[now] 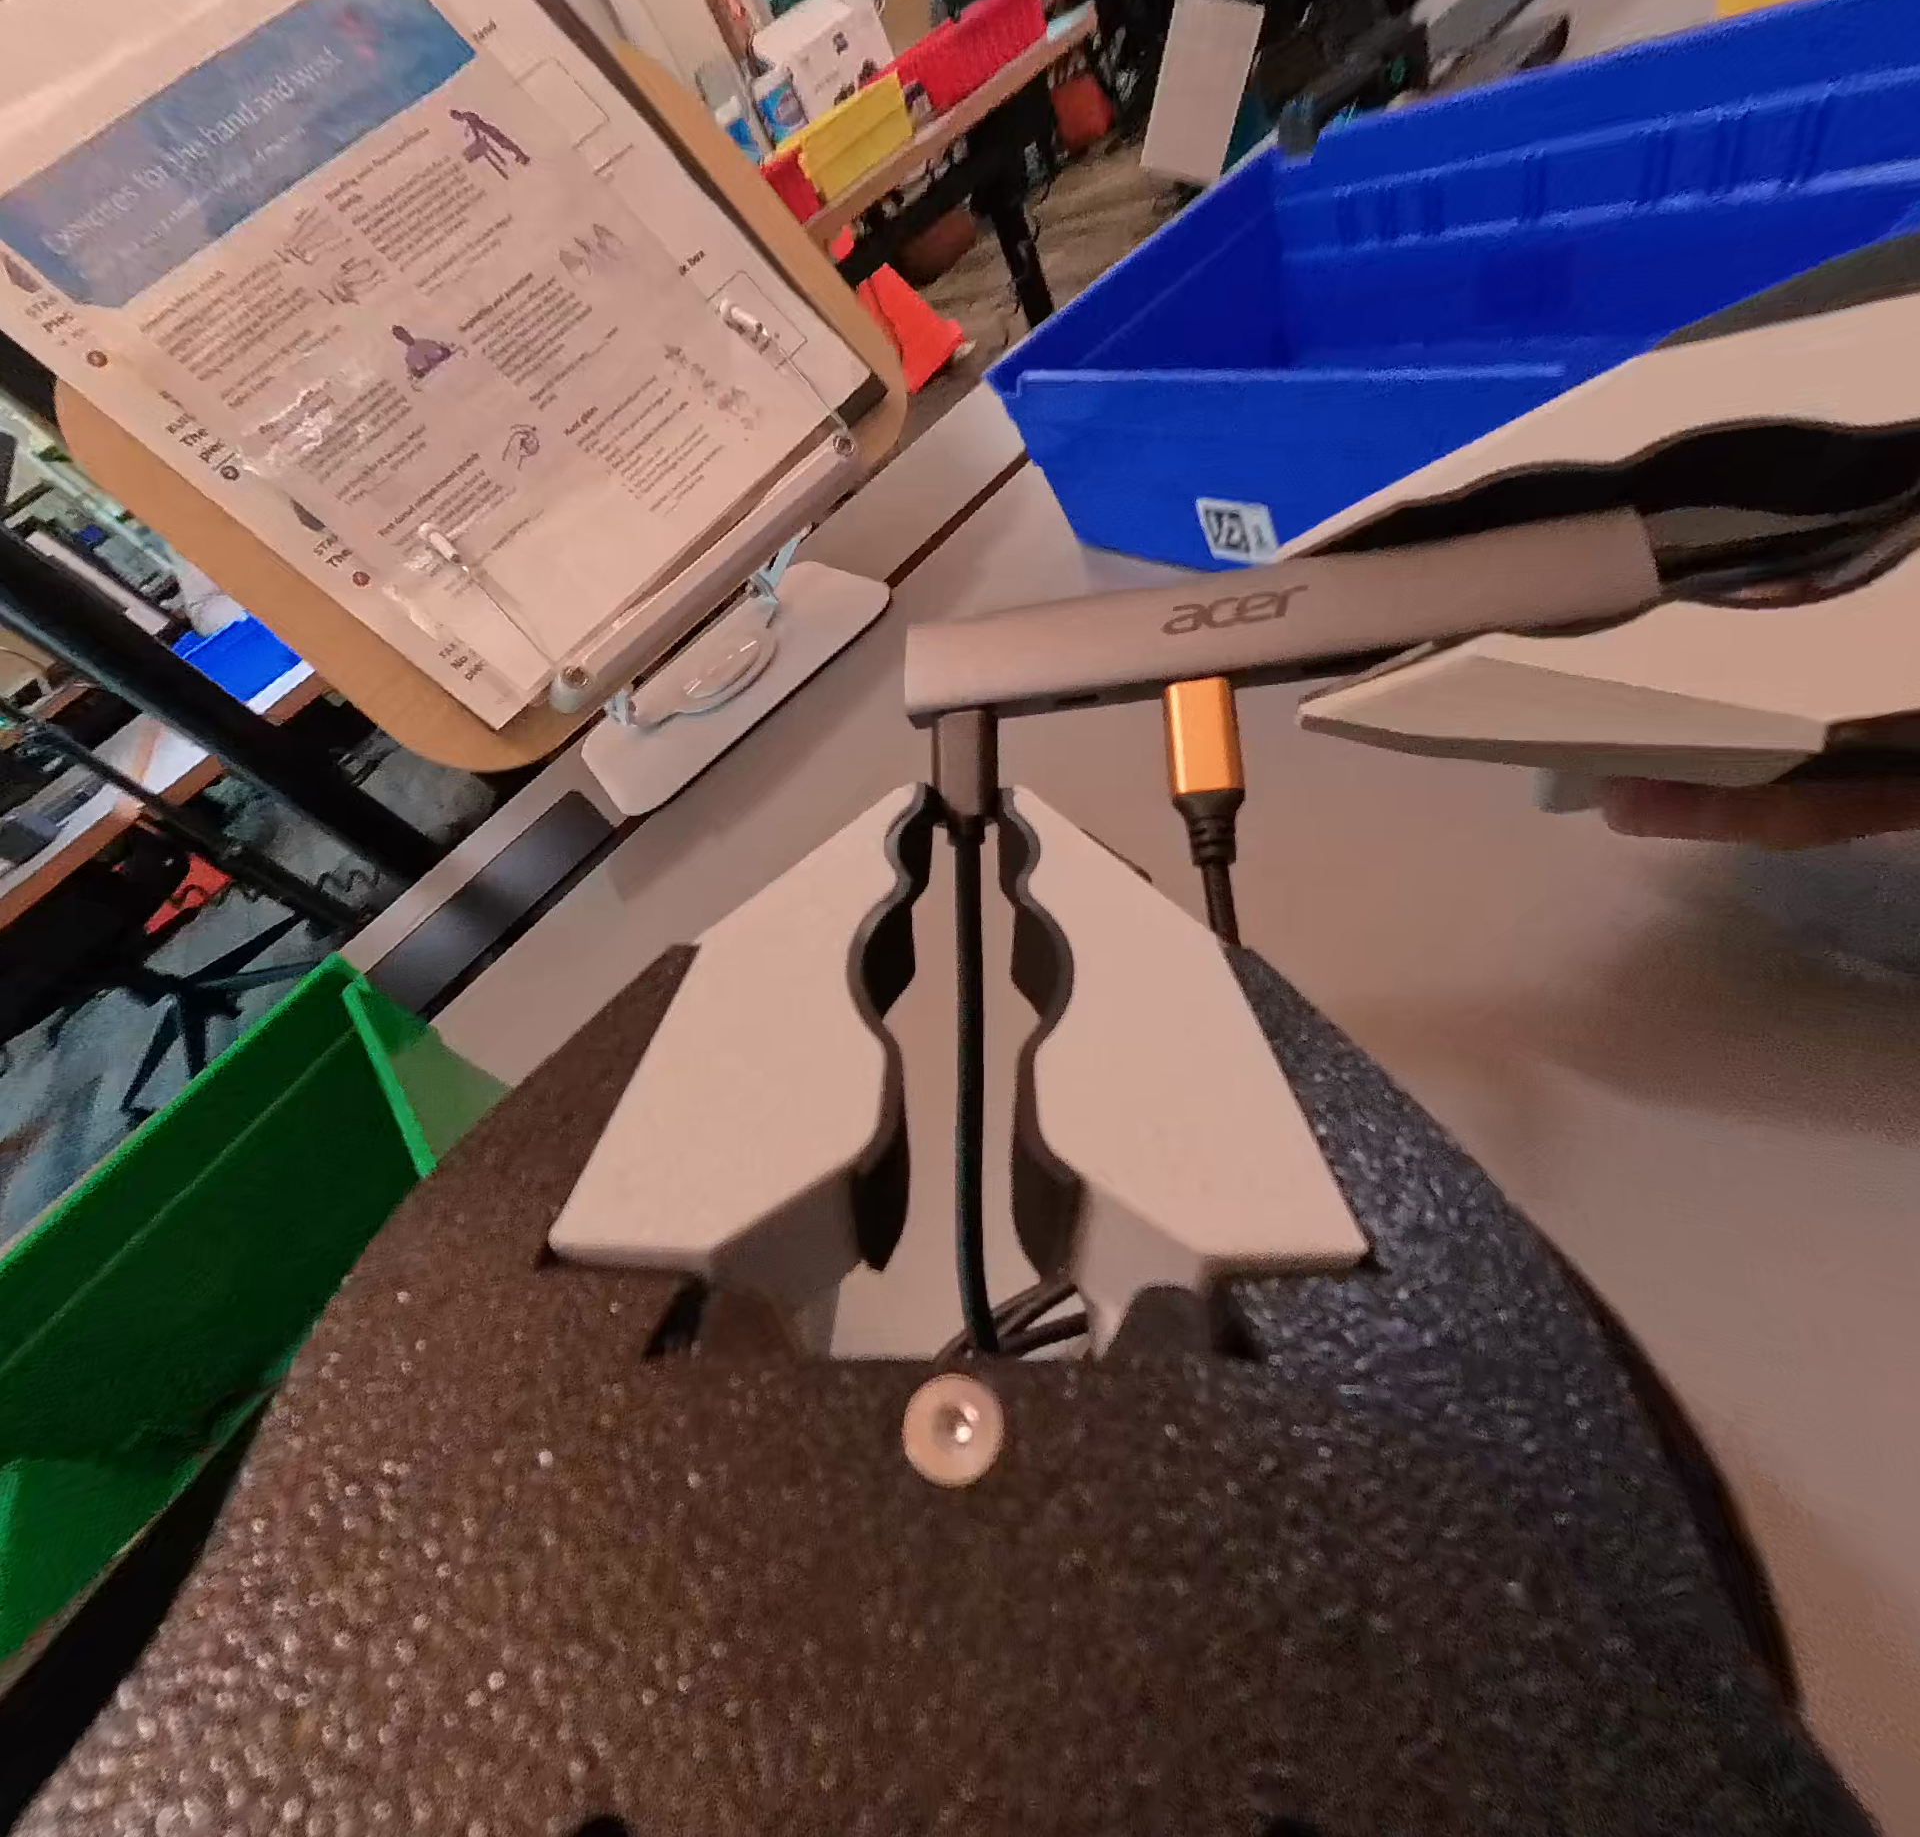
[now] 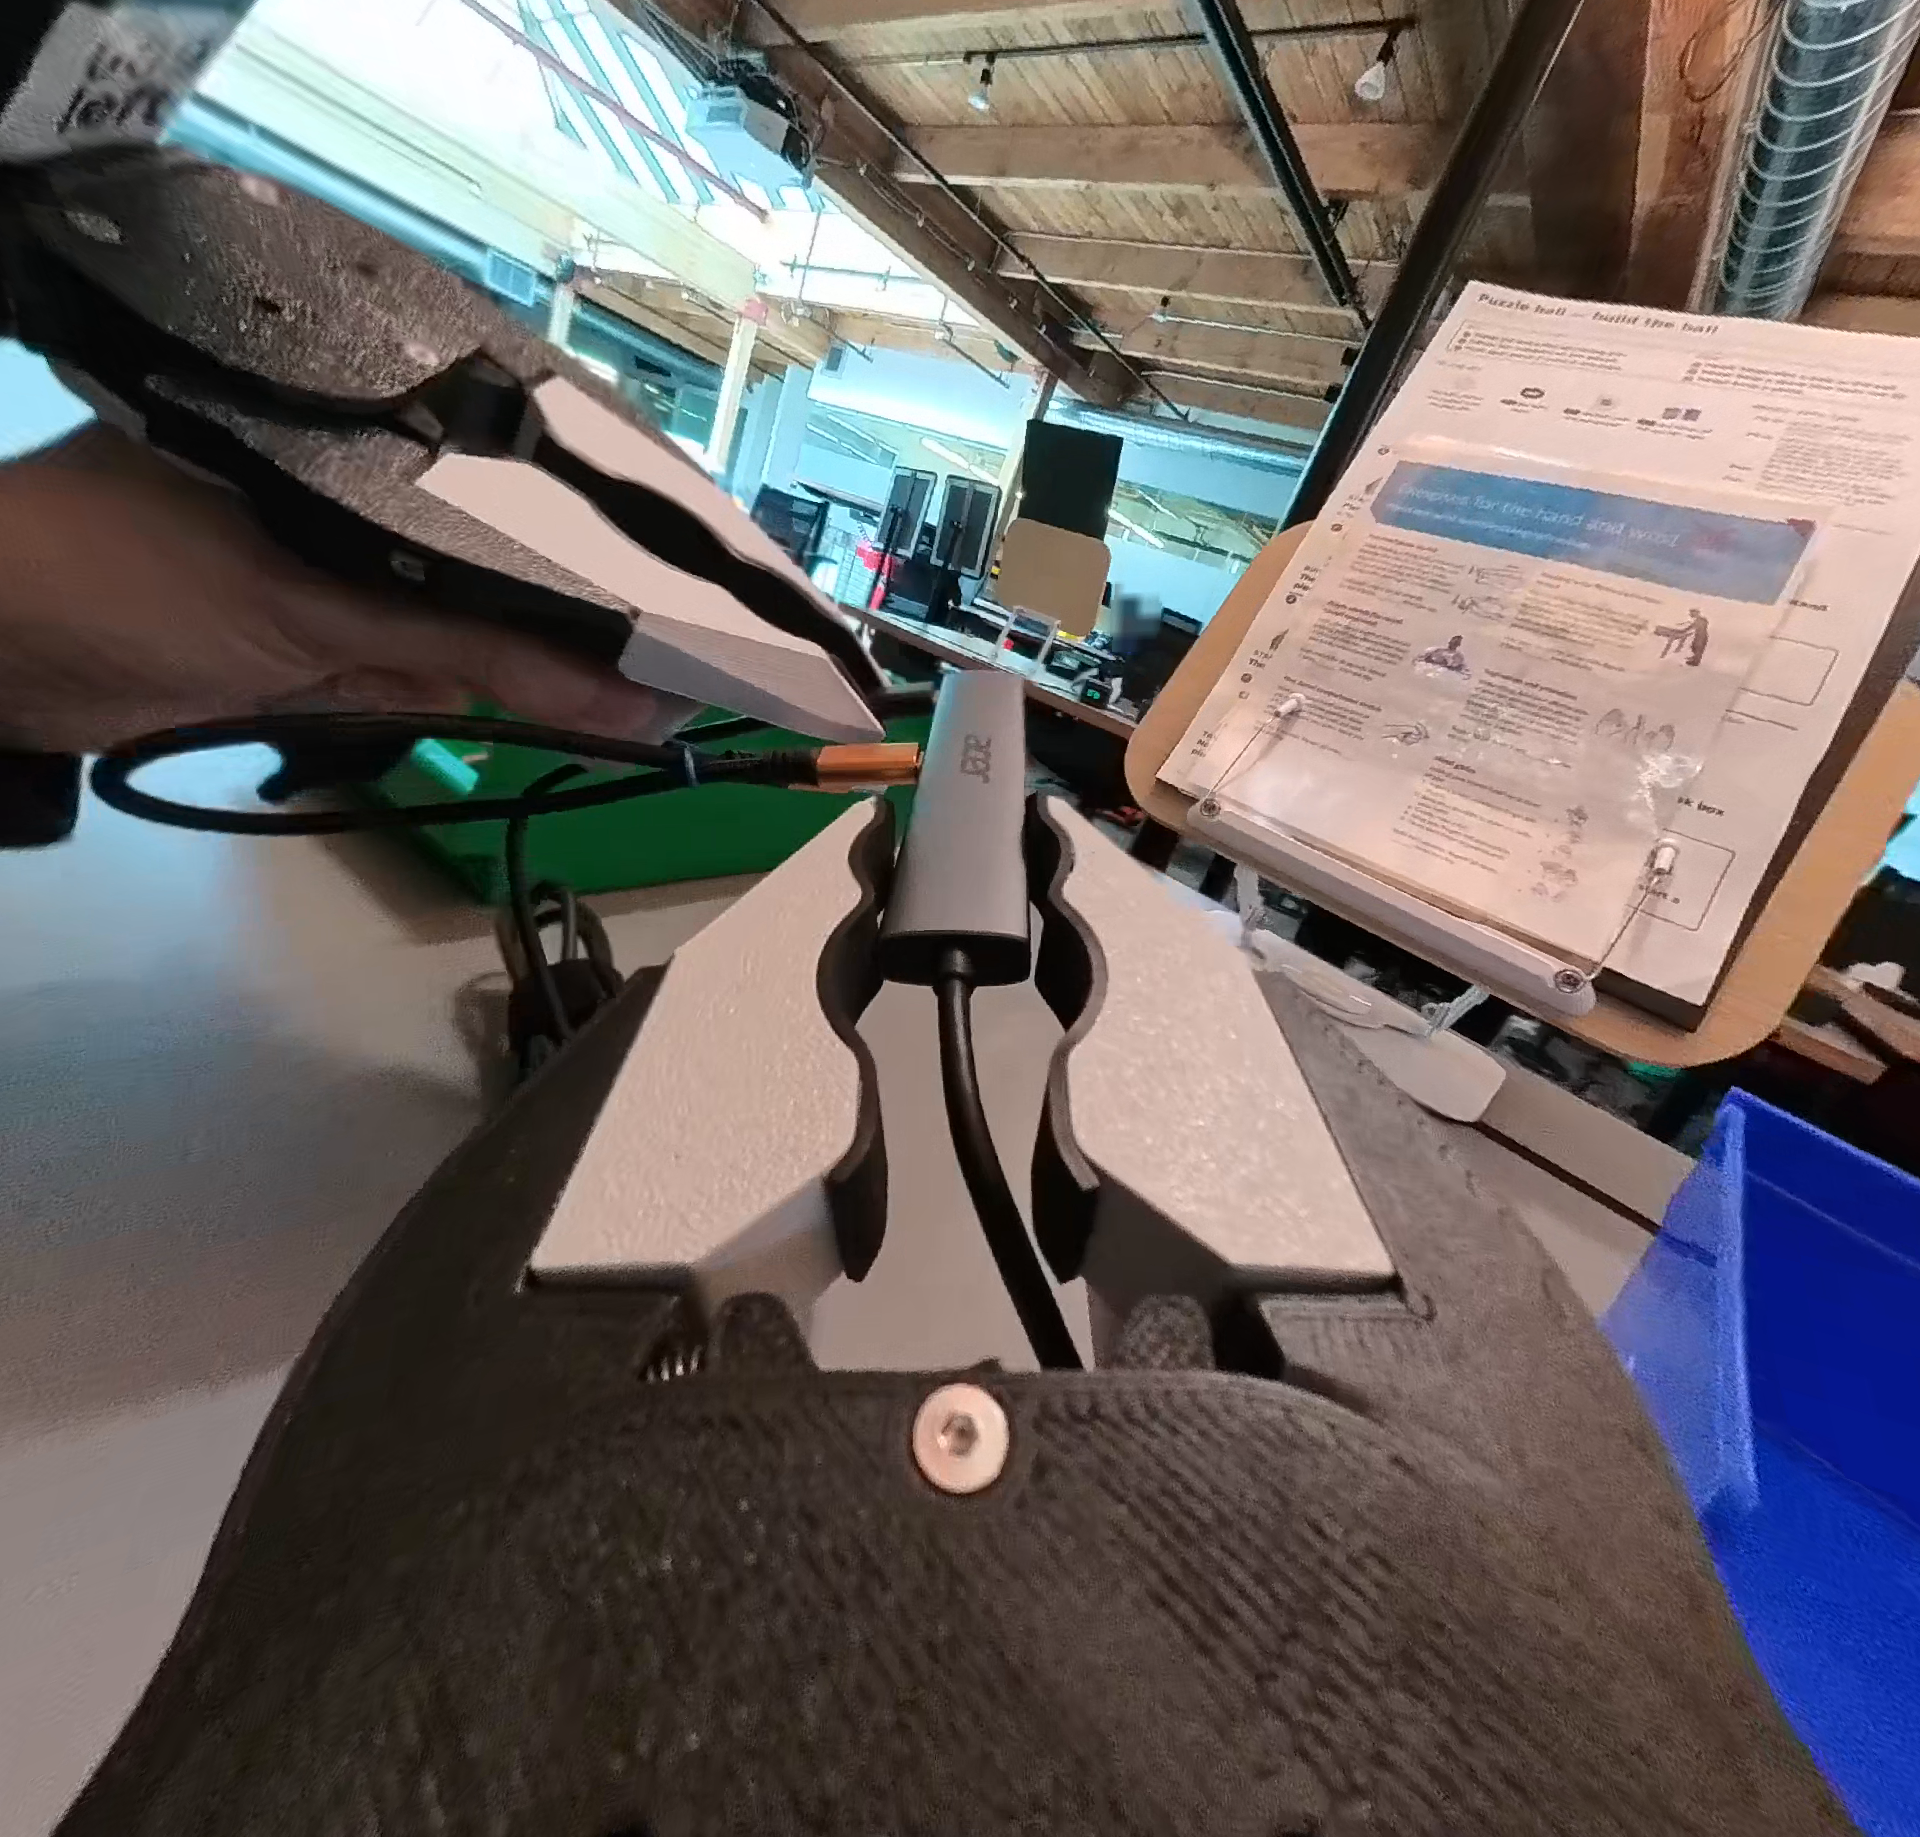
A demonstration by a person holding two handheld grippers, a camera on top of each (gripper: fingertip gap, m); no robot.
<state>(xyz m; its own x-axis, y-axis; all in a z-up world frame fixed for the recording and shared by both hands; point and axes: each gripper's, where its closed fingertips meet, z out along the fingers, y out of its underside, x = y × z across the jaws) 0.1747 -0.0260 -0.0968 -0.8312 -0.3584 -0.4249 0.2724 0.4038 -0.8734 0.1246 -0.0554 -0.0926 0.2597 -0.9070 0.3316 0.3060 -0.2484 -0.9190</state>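
One green bin [image 1: 197, 1195] is seen at the far left, then one paper stand [image 1: 447, 353], and the left gripper [image 1: 964, 808] is pinched on a black plug [image 1: 964, 753] seated in the one grey hub [image 1: 1278, 618]. Two plugs are counted there, the second an orange plug [image 1: 1202, 738] just beside the first. At right, the hub [image 2: 961, 831] is clamped by the right gripper [image 2: 961, 821], above the table [image 1: 1558, 1008], with one blue bin [image 1: 1455, 260] behind.

We note strong fisheye bending at both views' edges. Daylight from the windows [image 2: 582, 52] blows out the right view; motion blur softens the blue bin [image 1: 1507, 260] and surface [image 1: 1558, 1008].
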